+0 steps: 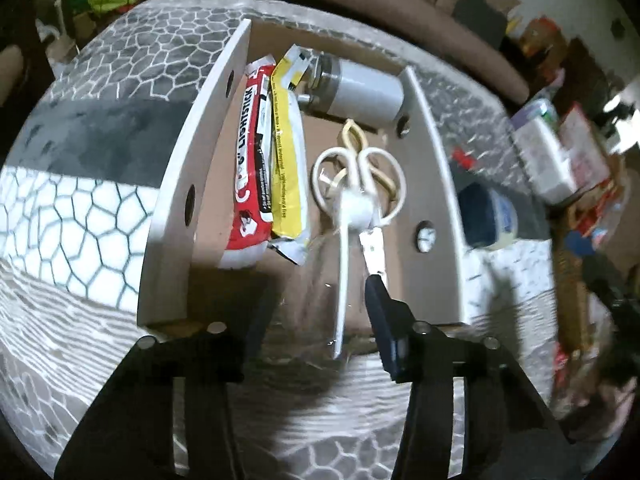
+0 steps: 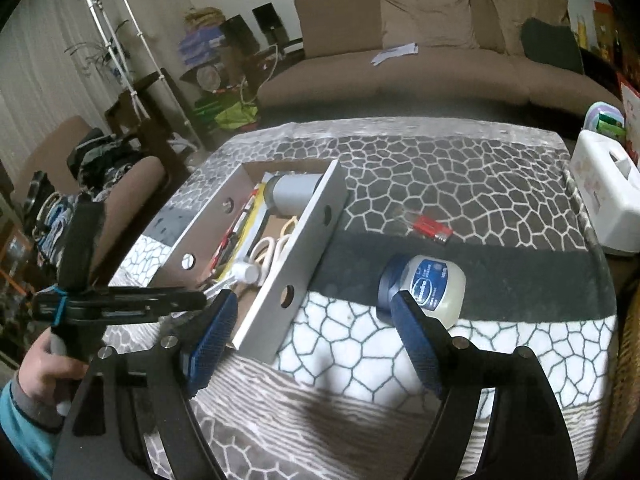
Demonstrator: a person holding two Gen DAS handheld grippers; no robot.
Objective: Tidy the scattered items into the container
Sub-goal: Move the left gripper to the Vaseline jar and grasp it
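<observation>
Clearly the container [image 2: 298, 236], a long open box with white side walls, is sitting on the patterned cloth [image 2: 460, 184] and already holding most of the things: a grey cylinder [image 1: 366, 90], red and yellow packets [image 1: 256, 152], and white scissors [image 1: 358, 184] whose blades are reaching back over the near end.

Outside it, the Vaseline jar [image 2: 430, 286] is lying on its side just beside the right wall. It looks like light, rigid plastic with a smooth rounded body, so it is likely to roll or slip; squeezing across the dark blue lid or the middle of the body would probably be safest.

Farther off, a small red packet [image 2: 430, 227] is lying flat, thin and probably flimsy, calling for a pinch at an edge.

The right gripper [image 2: 316, 332] is hovering with fingers spread wide, empty, its right pad near the jar. The left gripper [image 1: 312, 344] is hanging open over the box's near end, gripping nothing that I can see.
</observation>
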